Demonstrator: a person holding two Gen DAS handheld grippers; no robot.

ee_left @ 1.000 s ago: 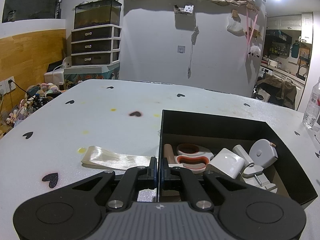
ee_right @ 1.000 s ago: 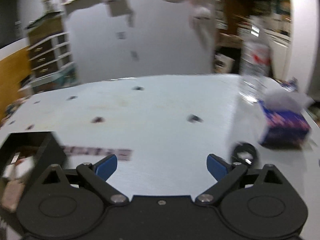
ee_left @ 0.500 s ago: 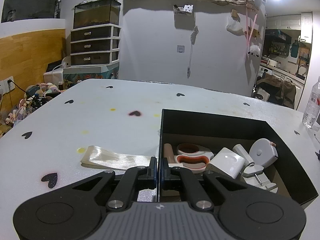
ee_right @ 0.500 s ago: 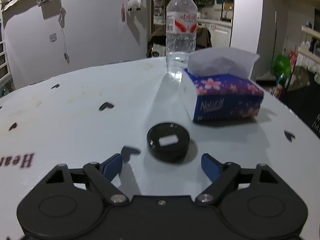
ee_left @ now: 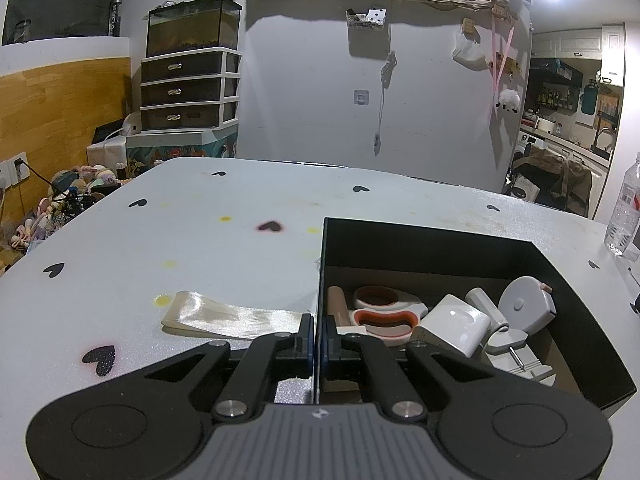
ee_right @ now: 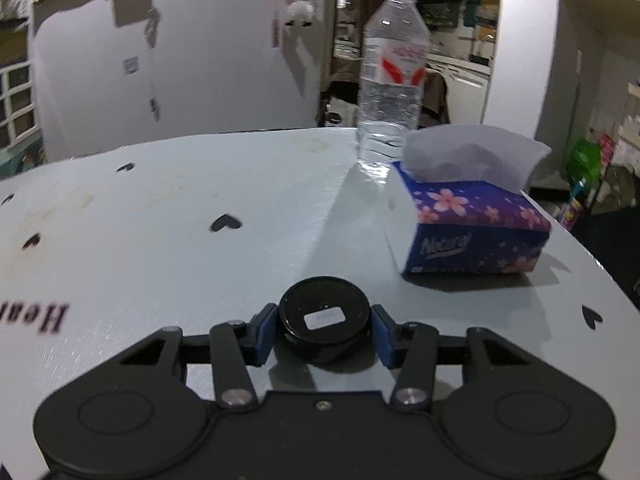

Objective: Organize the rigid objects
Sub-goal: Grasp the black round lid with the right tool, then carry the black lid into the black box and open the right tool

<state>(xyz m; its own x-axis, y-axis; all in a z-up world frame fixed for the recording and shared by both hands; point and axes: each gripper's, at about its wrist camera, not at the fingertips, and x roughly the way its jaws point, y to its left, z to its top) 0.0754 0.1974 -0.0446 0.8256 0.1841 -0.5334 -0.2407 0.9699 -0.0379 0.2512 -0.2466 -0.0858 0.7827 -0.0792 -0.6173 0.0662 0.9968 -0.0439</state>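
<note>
In the left wrist view a black box [ee_left: 460, 244] stands on the white table, holding red-and-white scissors [ee_left: 384, 312], a white square adapter [ee_left: 452, 324], a round tape measure [ee_left: 524, 308] and other small items. My left gripper [ee_left: 318, 340] is shut on the box's left wall. In the right wrist view a round black tin [ee_right: 324, 316] with a white label lies on the table between the blue fingers of my right gripper [ee_right: 324, 334]. The pads [ee_right: 266, 332] sit right beside the tin's sides, nearly closed on it.
A cream ribbon [ee_left: 228, 316] lies left of the box. A purple tissue box [ee_right: 472, 232] and a clear water bottle [ee_right: 392, 80] stand behind and right of the tin. The table's right edge runs close beyond the tissue box.
My right gripper swung right from near the box, moved forward over the black tin, and its fingers narrowed around it. The left gripper has stayed still on the box wall.
</note>
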